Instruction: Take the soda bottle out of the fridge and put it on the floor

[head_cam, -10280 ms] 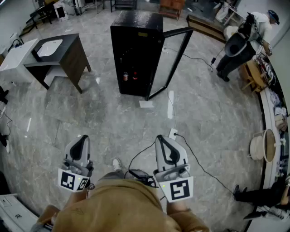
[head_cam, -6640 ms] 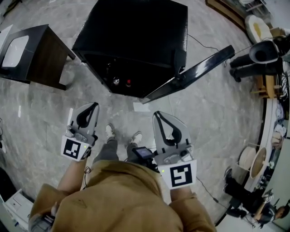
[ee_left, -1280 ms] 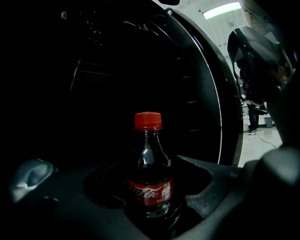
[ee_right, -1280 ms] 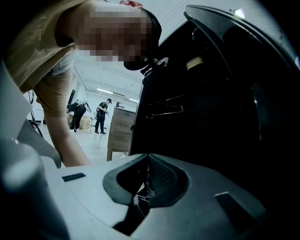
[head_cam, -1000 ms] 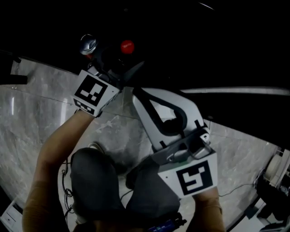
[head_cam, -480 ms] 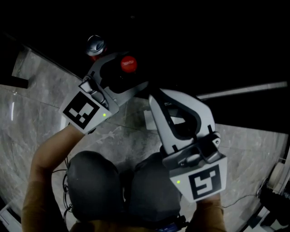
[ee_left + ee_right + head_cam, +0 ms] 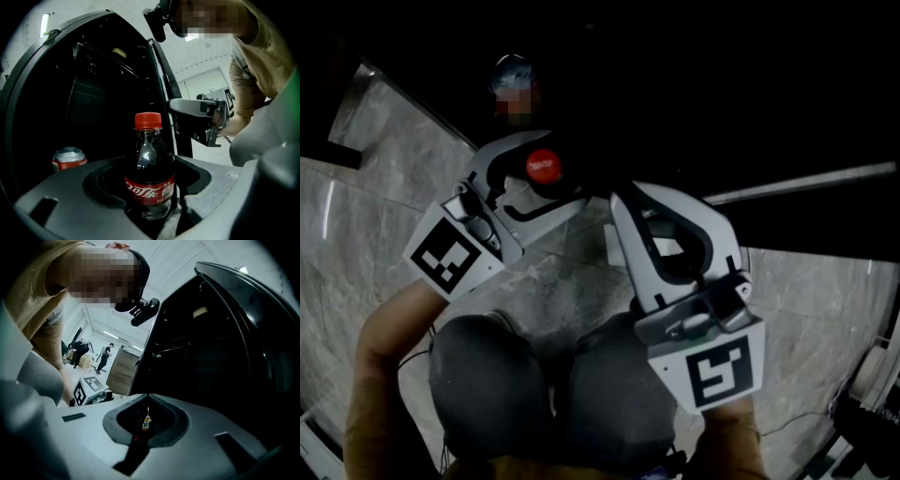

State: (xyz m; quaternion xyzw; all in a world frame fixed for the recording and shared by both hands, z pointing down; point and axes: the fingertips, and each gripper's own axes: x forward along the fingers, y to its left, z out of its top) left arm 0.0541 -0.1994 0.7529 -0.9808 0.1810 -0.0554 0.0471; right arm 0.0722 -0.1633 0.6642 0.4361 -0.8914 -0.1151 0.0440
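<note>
My left gripper [image 7: 151,199] is shut on the soda bottle [image 7: 150,180], a small dark cola bottle with a red cap [image 7: 544,166] and a red label. The bottle stands upright between the jaws, just in front of the open black fridge [image 7: 89,93]. In the head view the left gripper [image 7: 561,176] sits at the fridge's dark mouth. My right gripper [image 7: 625,199] hangs beside it on the right, shut and holding nothing. In its own view the right gripper [image 7: 146,414] faces the fridge interior [image 7: 211,357].
A red soda can [image 7: 69,159] stands inside the fridge, behind and left of the bottle. Grey marble floor [image 7: 403,159] lies below the fridge's front edge. My knees [image 7: 544,394] are close beneath both grippers. The fridge door [image 7: 806,176] runs off to the right.
The left gripper has drawn back toward me with the bottle, out of the fridge and away from the can, which stayed. The right gripper has barely moved.
</note>
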